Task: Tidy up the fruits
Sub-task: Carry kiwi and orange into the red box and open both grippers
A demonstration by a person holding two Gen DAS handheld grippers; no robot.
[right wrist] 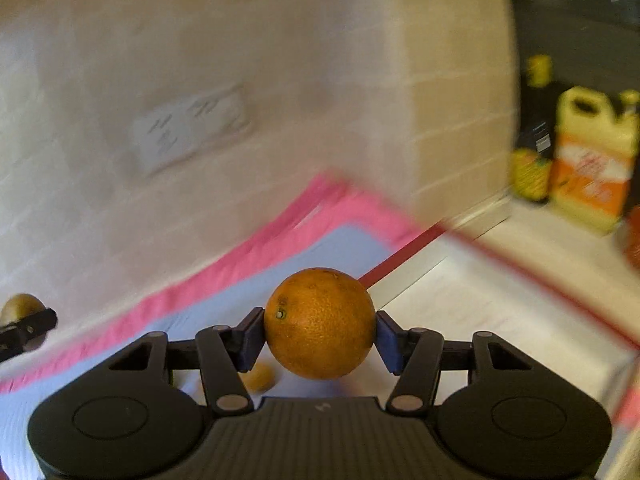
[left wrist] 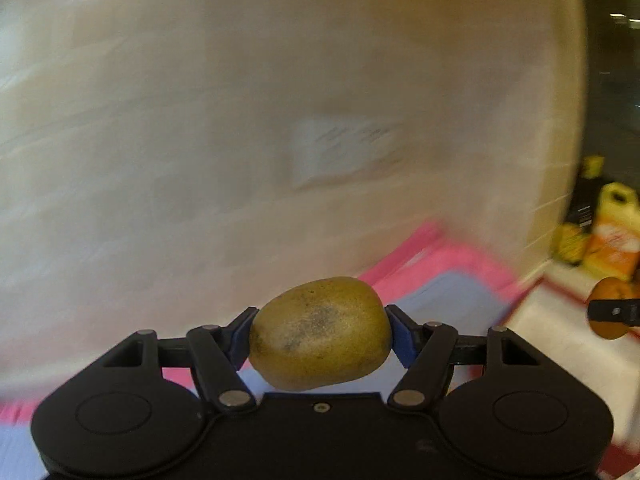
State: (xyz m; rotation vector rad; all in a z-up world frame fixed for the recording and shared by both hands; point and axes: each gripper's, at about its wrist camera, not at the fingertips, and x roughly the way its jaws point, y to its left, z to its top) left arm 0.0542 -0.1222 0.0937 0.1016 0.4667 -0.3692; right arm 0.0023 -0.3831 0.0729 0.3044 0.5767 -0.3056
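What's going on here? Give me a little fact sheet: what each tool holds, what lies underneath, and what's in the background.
left tool: shut on a kiwi, held in the air
right tool: shut on an orange, held in the air
underneath: pink-edged mat; red-edged mat beside it
loose fruit: another kiwi lying below the right tool
background: tiled wall, yellow jug
image quality: blurred

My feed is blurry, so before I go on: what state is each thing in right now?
Left gripper: jaws shut on the kiwi.
Kiwi: held, off the mat.
Right gripper: jaws shut on the orange.
Orange: held, lifted.
Second kiwi: lying loose on the pink-edged mat.
Yellow jug: upright.
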